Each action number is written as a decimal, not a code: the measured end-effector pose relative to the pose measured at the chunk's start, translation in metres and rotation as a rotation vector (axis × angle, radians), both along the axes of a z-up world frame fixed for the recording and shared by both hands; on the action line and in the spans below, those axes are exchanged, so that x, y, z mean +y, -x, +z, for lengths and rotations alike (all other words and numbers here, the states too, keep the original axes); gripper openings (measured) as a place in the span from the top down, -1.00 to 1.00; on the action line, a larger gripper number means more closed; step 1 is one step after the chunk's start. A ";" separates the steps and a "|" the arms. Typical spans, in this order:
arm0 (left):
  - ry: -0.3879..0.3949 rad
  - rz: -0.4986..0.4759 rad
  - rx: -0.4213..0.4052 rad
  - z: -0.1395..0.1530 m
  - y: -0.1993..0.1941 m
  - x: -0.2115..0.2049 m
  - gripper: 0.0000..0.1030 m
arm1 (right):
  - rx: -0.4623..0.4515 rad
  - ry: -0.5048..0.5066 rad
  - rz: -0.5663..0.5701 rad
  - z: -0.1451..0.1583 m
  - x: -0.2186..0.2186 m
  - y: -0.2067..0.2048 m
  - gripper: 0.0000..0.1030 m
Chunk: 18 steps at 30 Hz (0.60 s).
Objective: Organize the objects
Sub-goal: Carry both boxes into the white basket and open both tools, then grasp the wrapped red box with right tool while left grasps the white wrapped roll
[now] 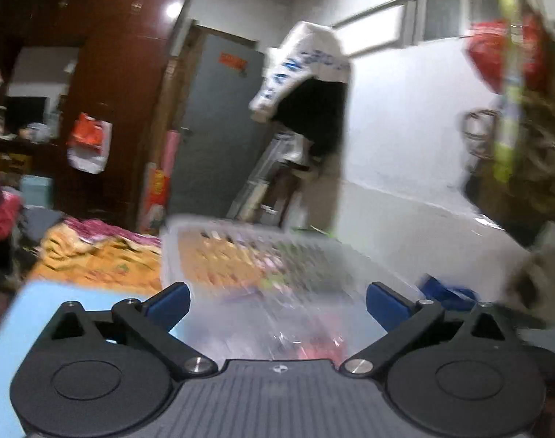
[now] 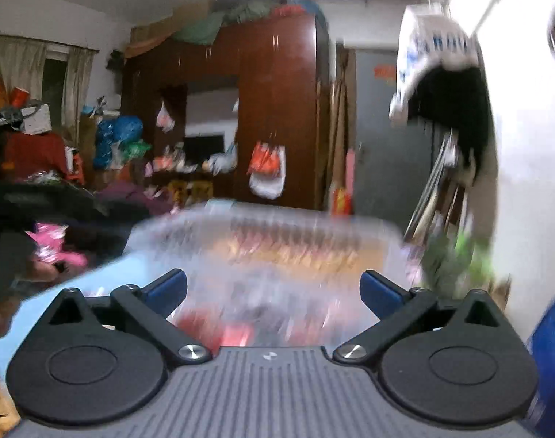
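A clear plastic storage bin (image 1: 255,252) sits on a patterned bedspread just ahead of my left gripper (image 1: 277,303), which is open and empty above the bin's near edge. Blurred red and colourful items lie inside the bin. In the right wrist view the same clear bin (image 2: 277,241) lies ahead of my right gripper (image 2: 274,292), which is also open and empty. A light blue lid or board (image 1: 58,314) lies at the bin's left, and it also shows in the right wrist view (image 2: 106,273). Both views are motion-blurred.
A dark wooden wardrobe (image 2: 277,109) and a grey door (image 1: 219,127) stand behind. Clothes hang on the white wall (image 1: 314,84). A blue object (image 2: 551,365) is at the right. A person's hand (image 2: 0,317) and cluttered piles are at the left.
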<state>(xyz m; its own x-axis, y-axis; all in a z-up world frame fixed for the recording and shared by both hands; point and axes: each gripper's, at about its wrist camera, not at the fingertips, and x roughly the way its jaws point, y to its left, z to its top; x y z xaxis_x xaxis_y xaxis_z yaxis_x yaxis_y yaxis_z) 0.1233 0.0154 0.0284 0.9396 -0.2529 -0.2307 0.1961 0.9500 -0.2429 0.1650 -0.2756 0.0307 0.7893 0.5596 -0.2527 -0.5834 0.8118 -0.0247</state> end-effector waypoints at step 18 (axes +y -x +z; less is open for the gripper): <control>-0.149 -0.033 0.045 -0.086 0.050 -0.047 -0.59 | 0.182 -0.024 0.081 -0.059 0.004 -0.003 -0.81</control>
